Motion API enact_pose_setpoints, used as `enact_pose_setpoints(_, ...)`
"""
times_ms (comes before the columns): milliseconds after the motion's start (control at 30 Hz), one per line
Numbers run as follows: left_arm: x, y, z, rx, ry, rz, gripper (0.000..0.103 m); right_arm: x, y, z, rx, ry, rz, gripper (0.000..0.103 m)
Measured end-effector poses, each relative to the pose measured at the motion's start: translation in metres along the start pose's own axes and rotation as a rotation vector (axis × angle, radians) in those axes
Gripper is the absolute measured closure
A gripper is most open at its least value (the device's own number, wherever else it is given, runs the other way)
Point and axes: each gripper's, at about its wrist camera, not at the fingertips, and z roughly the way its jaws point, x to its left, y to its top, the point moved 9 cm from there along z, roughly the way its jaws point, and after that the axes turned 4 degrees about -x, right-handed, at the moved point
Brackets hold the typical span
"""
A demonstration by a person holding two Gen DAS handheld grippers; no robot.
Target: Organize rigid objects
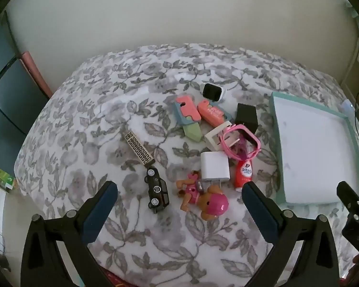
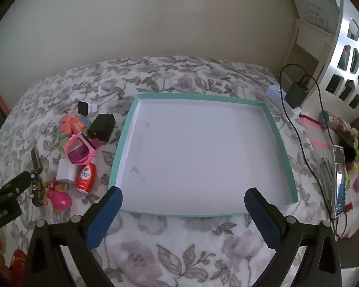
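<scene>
A pile of small objects lies on the flowered bed cover: a black toy car, a pink toy dog, a white charger, a red bottle, a pink watch, a black cube, a patterned bar and coral toys. A teal-rimmed white tray lies to their right, with nothing in it. My left gripper is open above the car and dog. My right gripper is open at the tray's near edge.
The bed's right side holds a phone, a black adapter with cable, and colourful clutter. A wall runs behind the bed. A dark cabinet stands at the left. The right gripper's body shows in the left wrist view.
</scene>
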Motion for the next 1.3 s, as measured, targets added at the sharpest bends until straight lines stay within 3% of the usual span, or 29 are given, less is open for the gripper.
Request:
enact_pose_setpoints(367,-0.004,-0.008,0.008,0.028,0.043,0.079,0.0,0.006,0.002,-0.001,0.002,-0.007,-0.003,0.0)
enact_pose_setpoints(1300,-0.007,-0.011,0.013,0.056,0.055,0.076,0.0,0.001,0.0,0.001,0.01,0.005,-0.004,0.0)
